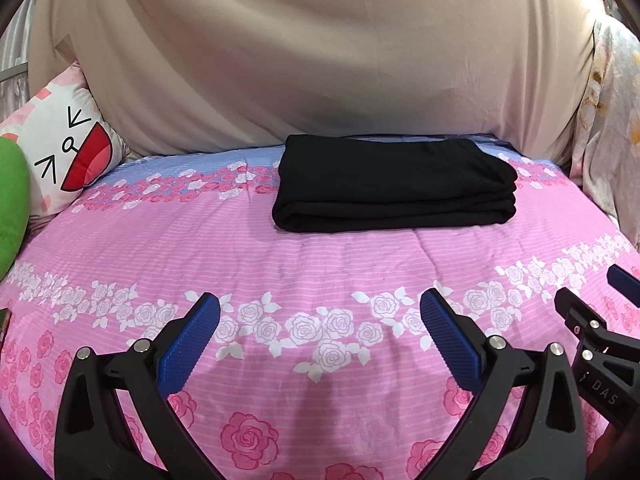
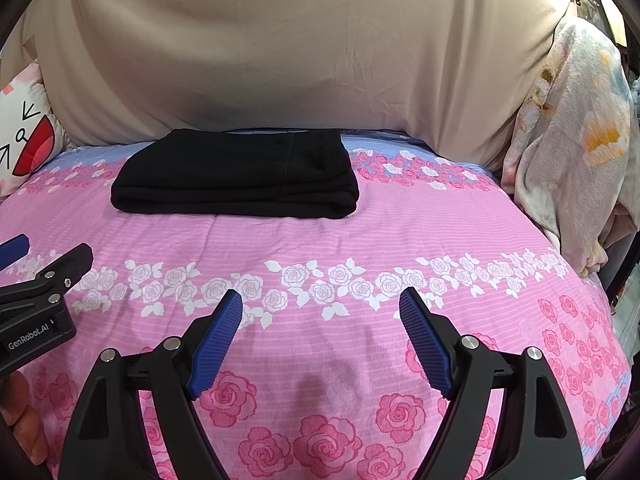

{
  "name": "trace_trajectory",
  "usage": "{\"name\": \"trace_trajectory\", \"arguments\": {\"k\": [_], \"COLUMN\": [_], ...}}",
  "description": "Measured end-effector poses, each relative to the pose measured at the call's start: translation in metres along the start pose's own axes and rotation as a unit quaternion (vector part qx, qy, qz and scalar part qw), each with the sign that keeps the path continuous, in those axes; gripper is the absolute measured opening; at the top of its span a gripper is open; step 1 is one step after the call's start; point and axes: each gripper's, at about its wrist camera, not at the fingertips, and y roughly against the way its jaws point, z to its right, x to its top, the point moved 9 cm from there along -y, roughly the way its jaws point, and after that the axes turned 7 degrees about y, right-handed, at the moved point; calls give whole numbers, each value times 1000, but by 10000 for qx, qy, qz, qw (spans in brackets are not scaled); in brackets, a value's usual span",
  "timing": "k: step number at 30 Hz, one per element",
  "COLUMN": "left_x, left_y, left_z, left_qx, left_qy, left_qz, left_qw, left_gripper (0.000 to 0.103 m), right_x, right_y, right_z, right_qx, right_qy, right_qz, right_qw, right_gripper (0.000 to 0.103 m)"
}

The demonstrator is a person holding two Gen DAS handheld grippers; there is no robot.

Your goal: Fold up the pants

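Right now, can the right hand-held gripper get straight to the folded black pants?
Probably yes: the right hand-held gripper is open, with only bare bedspread between it and the pants.

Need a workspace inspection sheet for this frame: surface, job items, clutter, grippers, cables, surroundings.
Surface: bed with pink rose-print sheet, mild wrinkles.
Job's things: black pants folded into a compact stack, lying flat toward the far side of the bed.
Clutter: cartoon-face pillow and green plush at the far left edge; floral blanket heaped at the right.
Grippers: left gripper open, empty, above the near sheet; right gripper open, empty, beside it, both apart from the pants.
Cables: nothing seen.
Surroundings: beige cloth draped behind the bed.
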Motion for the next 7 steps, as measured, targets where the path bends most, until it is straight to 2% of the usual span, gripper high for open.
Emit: {"name": "trace_trajectory", "arguments": {"k": [1, 7], "left_x": [-1, -2], "left_y": [-3, -1], "left_z": [-1, -2], "left_qx": [126, 176], "left_qy": [-22, -33], "left_qz": [-59, -17], "left_qw": [9999, 9998], "left_gripper": [98, 98], "right_x": [0, -1], "right_y": [1, 1], "right_z": [0, 2], "right_qx": [-1, 6], "right_qy": [4, -3], "right_qz": [-3, 9], "right_qw": [10000, 10000], "right_gripper": [79, 80]}}
